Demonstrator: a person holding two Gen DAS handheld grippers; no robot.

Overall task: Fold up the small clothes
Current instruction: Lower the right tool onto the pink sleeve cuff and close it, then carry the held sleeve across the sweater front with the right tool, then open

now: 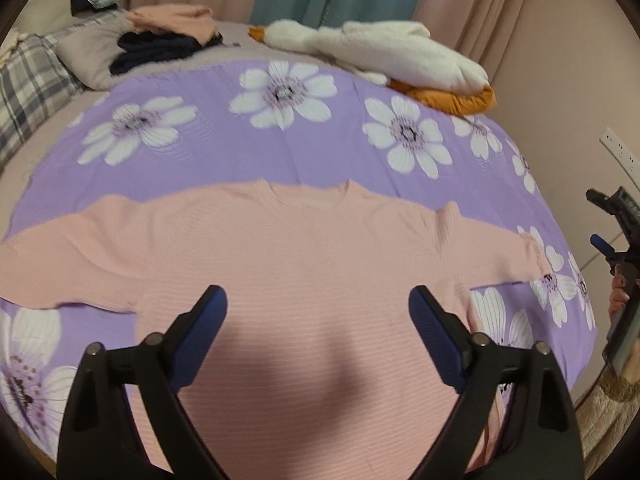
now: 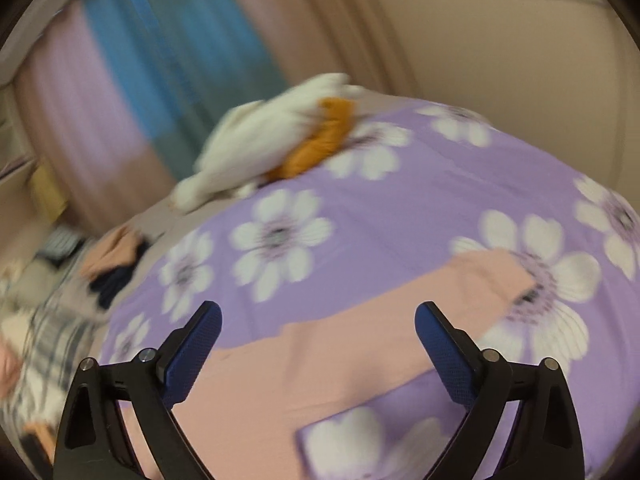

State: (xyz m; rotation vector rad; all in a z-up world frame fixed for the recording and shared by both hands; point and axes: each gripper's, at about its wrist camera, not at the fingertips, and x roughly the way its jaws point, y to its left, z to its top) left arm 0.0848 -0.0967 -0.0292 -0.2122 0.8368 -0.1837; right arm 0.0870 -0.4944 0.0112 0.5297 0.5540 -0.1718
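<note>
A pink long-sleeved top [image 1: 296, 248] lies flat, front up, on the purple flowered sheet [image 1: 328, 148], sleeves spread left and right, collar at the far side. My left gripper [image 1: 318, 304] is open and empty, above the top's body. In the right wrist view, which is blurred, my right gripper [image 2: 318, 320] is open and empty above the top's right sleeve [image 2: 440, 300]. The right gripper also shows at the right edge of the left wrist view [image 1: 618, 232].
A white plush goose with orange feet [image 1: 384, 56] lies at the far right of the bed. A stack of pink and dark folded clothes [image 1: 168, 36] and plaid pillows [image 1: 36, 76] sit at the far left. Curtains and a wall stand behind.
</note>
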